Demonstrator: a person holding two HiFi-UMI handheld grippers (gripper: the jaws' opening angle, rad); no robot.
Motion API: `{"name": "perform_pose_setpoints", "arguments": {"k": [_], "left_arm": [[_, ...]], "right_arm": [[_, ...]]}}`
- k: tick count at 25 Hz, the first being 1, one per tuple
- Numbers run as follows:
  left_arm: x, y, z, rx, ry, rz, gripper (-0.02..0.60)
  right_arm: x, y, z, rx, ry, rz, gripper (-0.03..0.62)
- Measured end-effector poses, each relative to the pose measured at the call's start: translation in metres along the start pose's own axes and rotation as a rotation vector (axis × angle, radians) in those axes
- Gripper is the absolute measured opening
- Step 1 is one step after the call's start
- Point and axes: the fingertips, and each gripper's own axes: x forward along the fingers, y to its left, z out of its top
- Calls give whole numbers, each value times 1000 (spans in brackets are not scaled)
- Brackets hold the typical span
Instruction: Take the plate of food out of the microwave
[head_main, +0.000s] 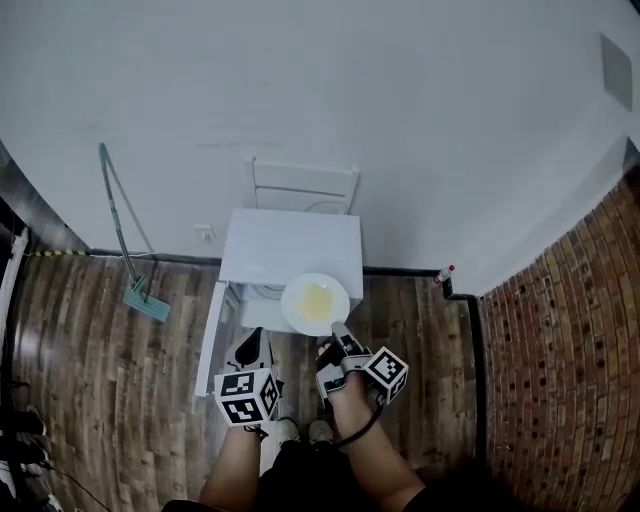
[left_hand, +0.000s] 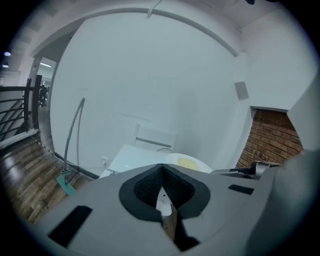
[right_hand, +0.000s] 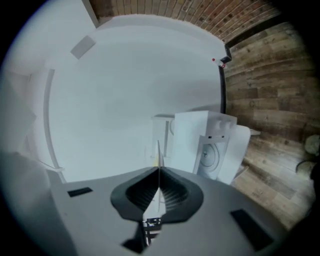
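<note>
Right gripper (head_main: 338, 328) pinching rim of plate of yellow food (head_main: 315, 303), plate at its 12 o'clock, overlapping white microwave (head_main: 290, 250) front edge. Left gripper (head_main: 252, 345) at 9 o'clock, jaws pressed together, empty.

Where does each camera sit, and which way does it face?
Head view: on the person's head, steeply down at microwave and plate; forearms, left gripper, right gripper show.
Left gripper view: rides that gripper, faces wall and mop; its shut fingers show.
Right gripper view: rides that gripper, faces the microwave; its fingers pinch the plate.
Shared: all three show the plate.
</note>
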Motion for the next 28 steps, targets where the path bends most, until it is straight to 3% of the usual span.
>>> {"name": "perform_pose_setpoints", "arguments": {"k": [7,11,20,28], "left_arm": [[-52,-42,90,54,-61,-12,0],[-69,-71,132,132,-132,-36,0],[-77,-122,144,179,-157,-131,0],[-85,-130,141,168,-164,-137,0]], "right_arm": [[-30,112,23,3,-34,107,21],[-40,157,33,-21,-32,153,21],[-57,183,42,-44,-41,149,21],[-58,188,38,-17,-15,163,21]]}}
